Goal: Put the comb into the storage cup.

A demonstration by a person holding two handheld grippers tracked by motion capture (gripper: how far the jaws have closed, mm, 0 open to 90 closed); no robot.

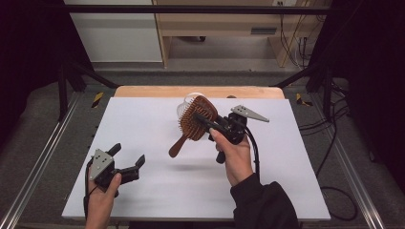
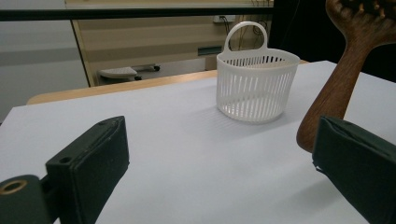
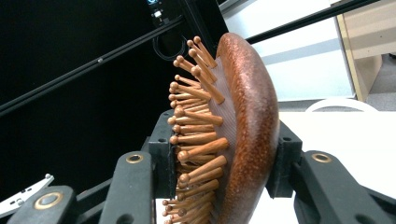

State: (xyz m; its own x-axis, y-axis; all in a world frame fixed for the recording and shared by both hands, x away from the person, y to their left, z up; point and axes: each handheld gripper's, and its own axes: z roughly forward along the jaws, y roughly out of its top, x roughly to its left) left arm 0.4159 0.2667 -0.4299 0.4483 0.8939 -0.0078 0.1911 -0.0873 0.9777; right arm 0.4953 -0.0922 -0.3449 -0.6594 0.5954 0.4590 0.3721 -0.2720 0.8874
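Wooden hairbrush before empty basket

White-topped table on wood, grey floor, pale wooden cabinet (cables beside it), dark surrounds

Brown wooden hairbrush with peg bristles hangs tilted above the table, handle lowest.

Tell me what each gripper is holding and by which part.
The right gripper clamps the wooden hairbrush across its head, one jaw on the bristles, the other on the back. The left gripper holds nothing, jaws open.
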